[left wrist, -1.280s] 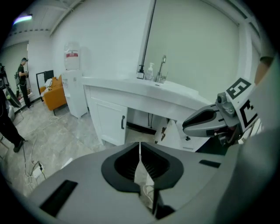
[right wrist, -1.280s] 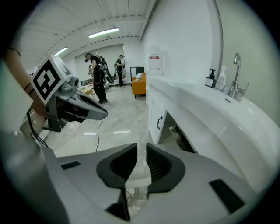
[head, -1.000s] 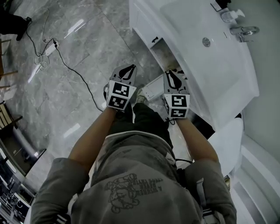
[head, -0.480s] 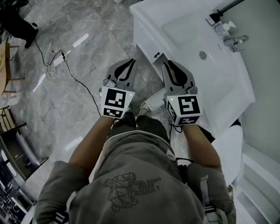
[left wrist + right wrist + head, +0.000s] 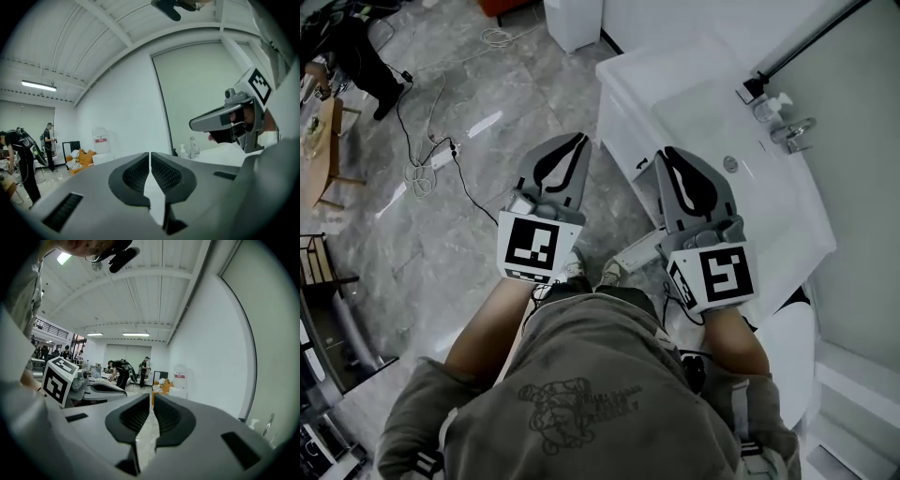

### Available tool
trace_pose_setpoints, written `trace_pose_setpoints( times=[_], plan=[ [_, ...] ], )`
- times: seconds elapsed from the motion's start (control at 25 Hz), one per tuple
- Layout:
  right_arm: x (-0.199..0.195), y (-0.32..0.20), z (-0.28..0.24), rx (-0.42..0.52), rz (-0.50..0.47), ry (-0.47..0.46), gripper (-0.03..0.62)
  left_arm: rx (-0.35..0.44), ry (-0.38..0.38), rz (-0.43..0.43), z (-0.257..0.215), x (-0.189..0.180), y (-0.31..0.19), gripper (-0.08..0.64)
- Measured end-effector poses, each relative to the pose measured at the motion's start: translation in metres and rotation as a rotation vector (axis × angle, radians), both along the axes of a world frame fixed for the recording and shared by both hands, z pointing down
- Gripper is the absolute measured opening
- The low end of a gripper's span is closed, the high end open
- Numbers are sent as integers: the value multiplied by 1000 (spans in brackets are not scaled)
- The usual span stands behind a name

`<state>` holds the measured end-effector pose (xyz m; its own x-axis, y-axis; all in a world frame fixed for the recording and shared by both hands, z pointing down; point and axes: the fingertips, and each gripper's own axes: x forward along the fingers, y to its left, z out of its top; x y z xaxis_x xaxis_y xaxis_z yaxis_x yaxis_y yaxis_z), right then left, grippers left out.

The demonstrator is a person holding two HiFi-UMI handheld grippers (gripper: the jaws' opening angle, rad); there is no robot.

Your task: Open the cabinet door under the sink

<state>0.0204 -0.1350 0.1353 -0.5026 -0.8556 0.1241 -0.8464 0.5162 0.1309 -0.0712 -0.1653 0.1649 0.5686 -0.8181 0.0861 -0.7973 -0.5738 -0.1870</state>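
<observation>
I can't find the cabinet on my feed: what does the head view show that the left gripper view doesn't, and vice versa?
Only the head view: the white under-sink cabinet, its white door swung open, the grey marble floor and black cables on it. Only the left gripper view: the white beamed ceiling and people standing at far left. Both: the chrome tap, the white soap bottle and the right hand-held gripper, whose jaws have just been closing with nothing between them.

Glossy grey marble-look floor [image 5: 441, 234]; smooth, glossy white sink [image 5: 712, 122] with shiny metal tap [image 5: 794, 133]. Matt grey plastic is seen on left gripper [image 5: 579, 141] and right gripper [image 5: 664, 153]; grey cloth sweatshirt [image 5: 581, 394].
</observation>
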Motion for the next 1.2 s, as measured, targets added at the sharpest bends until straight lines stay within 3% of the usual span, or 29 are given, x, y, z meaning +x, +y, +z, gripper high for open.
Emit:
trace_pose_setpoints(
  times=[0.48,0.76,1.2],
  plan=[
    [-7,41,-98,185,-41,-22,43,133,36,-10,-81,-23,34,26],
    [-1,47,-97,180,-26,-14,44,174,69,-52,-97,-41,44,26],
    [-6,43,-94,170,-32,-35,44,186,59,-52,-103,-45,44,26]
  ],
)
